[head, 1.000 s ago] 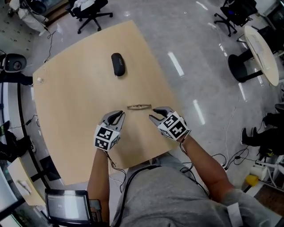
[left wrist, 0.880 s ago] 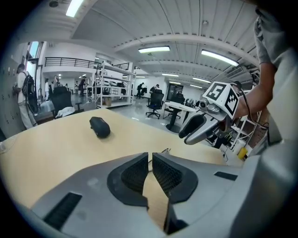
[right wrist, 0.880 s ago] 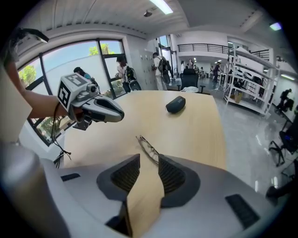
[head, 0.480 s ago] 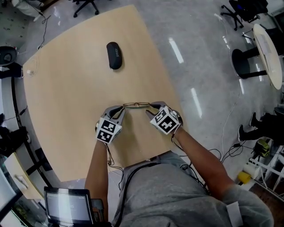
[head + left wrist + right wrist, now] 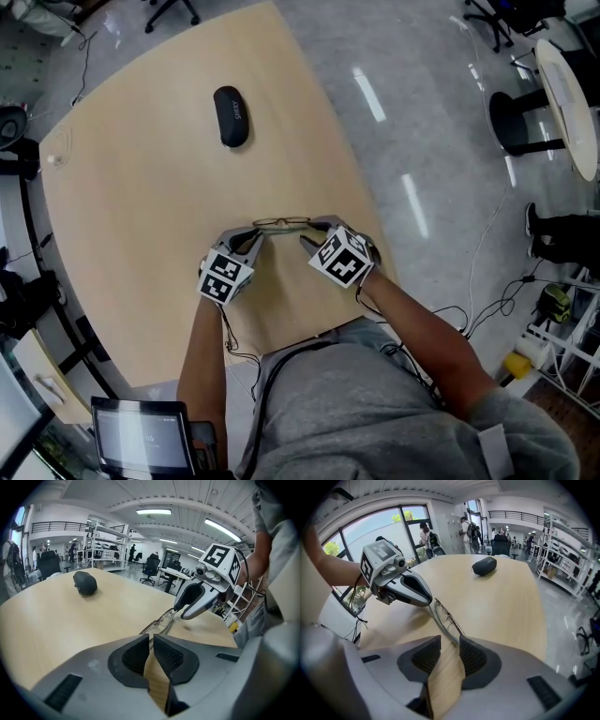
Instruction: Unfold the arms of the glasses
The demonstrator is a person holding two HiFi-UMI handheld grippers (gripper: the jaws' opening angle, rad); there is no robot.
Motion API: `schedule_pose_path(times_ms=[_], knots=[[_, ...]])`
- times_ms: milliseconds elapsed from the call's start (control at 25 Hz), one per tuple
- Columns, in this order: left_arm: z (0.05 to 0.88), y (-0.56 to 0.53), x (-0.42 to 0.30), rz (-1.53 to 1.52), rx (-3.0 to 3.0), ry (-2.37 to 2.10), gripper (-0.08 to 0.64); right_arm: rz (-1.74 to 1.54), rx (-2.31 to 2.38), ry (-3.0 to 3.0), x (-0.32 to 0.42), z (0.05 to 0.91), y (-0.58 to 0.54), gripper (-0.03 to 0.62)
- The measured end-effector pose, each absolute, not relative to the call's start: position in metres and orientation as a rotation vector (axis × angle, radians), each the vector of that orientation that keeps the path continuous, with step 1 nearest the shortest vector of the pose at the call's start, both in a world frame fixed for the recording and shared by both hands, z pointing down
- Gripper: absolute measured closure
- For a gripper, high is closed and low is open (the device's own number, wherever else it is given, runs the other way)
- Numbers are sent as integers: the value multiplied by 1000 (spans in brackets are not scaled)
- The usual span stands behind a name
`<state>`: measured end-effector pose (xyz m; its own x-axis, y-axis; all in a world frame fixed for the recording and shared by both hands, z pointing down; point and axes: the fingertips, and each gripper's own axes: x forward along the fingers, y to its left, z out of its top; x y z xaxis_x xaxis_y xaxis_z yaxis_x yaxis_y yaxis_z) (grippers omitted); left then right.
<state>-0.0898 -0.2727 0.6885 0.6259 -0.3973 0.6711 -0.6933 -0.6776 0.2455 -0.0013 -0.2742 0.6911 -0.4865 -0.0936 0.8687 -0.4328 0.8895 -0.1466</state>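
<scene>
Glasses (image 5: 284,223) lie on the near part of the counter (image 5: 141,206), arms apparently not yet unfolded. They span the space between the two tongs, so each end is within reach. The left tongs (image 5: 151,641) appear clenched on the left end, probably as an anchor. The right tongs (image 5: 450,644) are released, with their jaws straddling the right end. A black case (image 5: 230,116) rests far off.

Glasses (image 5: 283,224) on table (image 5: 141,234) between left gripper (image 5: 251,234) and right gripper (image 5: 315,232); case (image 5: 229,116) behind.
</scene>
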Motion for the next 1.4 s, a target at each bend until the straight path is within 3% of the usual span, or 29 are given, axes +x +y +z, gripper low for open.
schedule_pose_path(times_ms=[1080, 1400], knots=[[676, -242, -67, 673, 2345, -756, 552, 464, 65, -2087, -47, 684, -214, 483], [659, -276, -51, 733, 2420, -640, 552, 280, -9, -2039, -41, 686, -217, 353]])
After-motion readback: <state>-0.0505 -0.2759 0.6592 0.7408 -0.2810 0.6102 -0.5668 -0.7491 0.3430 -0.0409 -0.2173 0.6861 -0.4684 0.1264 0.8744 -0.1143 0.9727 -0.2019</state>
